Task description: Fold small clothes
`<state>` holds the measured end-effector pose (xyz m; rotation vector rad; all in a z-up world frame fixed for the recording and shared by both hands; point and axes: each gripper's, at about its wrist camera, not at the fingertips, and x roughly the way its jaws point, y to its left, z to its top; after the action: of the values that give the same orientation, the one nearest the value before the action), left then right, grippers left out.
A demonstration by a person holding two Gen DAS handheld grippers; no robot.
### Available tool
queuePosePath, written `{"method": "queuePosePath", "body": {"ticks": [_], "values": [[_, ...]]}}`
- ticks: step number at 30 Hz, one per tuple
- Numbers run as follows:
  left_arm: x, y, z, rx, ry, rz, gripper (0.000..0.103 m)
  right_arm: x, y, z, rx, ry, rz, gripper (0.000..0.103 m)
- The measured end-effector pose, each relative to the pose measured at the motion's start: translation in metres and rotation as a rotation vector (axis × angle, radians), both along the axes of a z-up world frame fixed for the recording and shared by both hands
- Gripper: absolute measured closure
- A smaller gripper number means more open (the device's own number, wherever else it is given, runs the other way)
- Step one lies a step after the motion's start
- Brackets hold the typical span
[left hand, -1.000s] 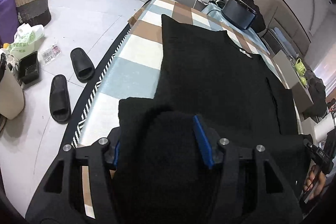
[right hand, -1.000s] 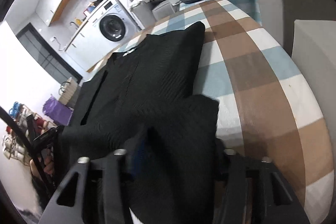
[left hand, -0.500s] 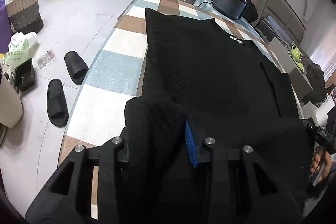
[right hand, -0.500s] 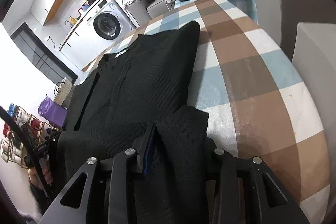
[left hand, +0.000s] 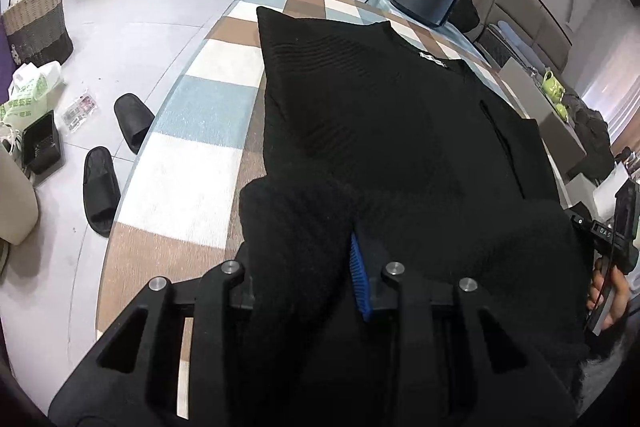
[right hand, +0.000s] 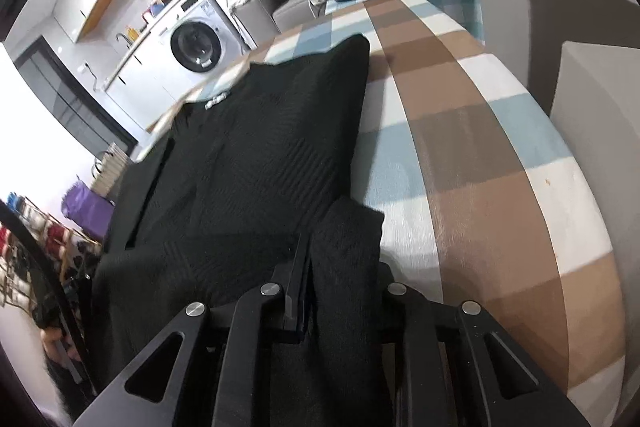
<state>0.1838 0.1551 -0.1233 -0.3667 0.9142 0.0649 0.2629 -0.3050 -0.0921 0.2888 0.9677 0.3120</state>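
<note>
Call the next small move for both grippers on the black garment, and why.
Probably lift both and carry the near hem toward the collar. The left gripper and right gripper, jaws just closing, each pinch a bunched fold of the black garment, whose body lies flat on the checked cloth.

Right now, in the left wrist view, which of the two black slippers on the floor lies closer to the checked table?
The farther slipper: its toe reaches the edge of the table, whereas the nearer slipper lies apart on the floor.
</note>
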Motion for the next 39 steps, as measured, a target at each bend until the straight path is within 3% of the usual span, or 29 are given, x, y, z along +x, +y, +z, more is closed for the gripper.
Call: {"method": "queuePosePath", "body": {"ticks": [8, 12, 13, 15, 16, 17, 22, 27, 29, 31, 33, 34, 35, 36, 38, 39], "values": [[-0.026, -0.003, -0.001, 0.015, -0.007, 0.002, 0.072, -0.021, -0.005, 0.001, -0.004, 0.012, 0.015, 0.081], [-0.044, 0.010, 0.009, -0.011, -0.031, 0.059, 0.061, -0.032, -0.021, 0.009, 0.044, -0.006, -0.009, 0.059], [-0.053, 0.011, 0.014, -0.009, -0.049, 0.062, 0.058, -0.040, -0.026, 0.015, 0.059, -0.030, -0.010, 0.058], [-0.070, 0.011, 0.022, 0.009, -0.081, 0.070, 0.042, -0.057, -0.035, 0.023, 0.071, -0.068, -0.007, 0.055], [-0.077, 0.011, 0.024, 0.017, -0.089, 0.070, 0.040, -0.068, -0.040, 0.027, 0.077, -0.085, -0.008, 0.052], [-0.086, 0.009, 0.025, 0.028, -0.089, 0.063, 0.040, -0.076, -0.044, 0.028, 0.082, -0.094, -0.009, 0.048], [-0.106, 0.002, 0.018, 0.053, -0.040, 0.044, 0.040, -0.119, -0.064, 0.023, 0.101, -0.088, -0.001, 0.047], [-0.119, 0.002, 0.005, 0.018, -0.022, 0.060, 0.041, -0.140, -0.064, 0.014, 0.076, -0.062, 0.023, 0.046], [-0.120, 0.003, 0.003, 0.001, -0.029, 0.071, 0.048, -0.142, -0.061, 0.010, 0.060, -0.060, 0.036, 0.046], [-0.122, 0.004, 0.002, -0.005, -0.030, 0.083, 0.067, -0.141, -0.056, 0.008, 0.060, -0.064, 0.051, 0.046], [-0.122, 0.005, 0.003, -0.004, -0.041, 0.097, 0.092, -0.137, -0.050, 0.005, 0.059, -0.070, 0.065, 0.046], [-0.122, 0.006, 0.003, -0.004, -0.047, 0.100, 0.094, -0.134, -0.047, 0.004, 0.061, -0.072, 0.068, 0.047], [-0.123, 0.007, 0.005, -0.006, -0.058, 0.105, 0.097, -0.131, -0.044, 0.004, 0.063, -0.076, 0.078, 0.052], [-0.125, 0.007, 0.008, -0.009, -0.072, 0.110, 0.099, -0.130, -0.042, 0.004, 0.065, -0.085, 0.087, 0.071], [-0.127, 0.007, 0.015, -0.004, -0.101, 0.120, 0.100, -0.129, -0.033, 0.007, 0.056, -0.112, 0.126, 0.096], [-0.127, 0.008, 0.019, 0.000, -0.112, 0.124, 0.100, -0.129, -0.028, 0.009, 0.039, -0.127, 0.147, 0.098]]}}
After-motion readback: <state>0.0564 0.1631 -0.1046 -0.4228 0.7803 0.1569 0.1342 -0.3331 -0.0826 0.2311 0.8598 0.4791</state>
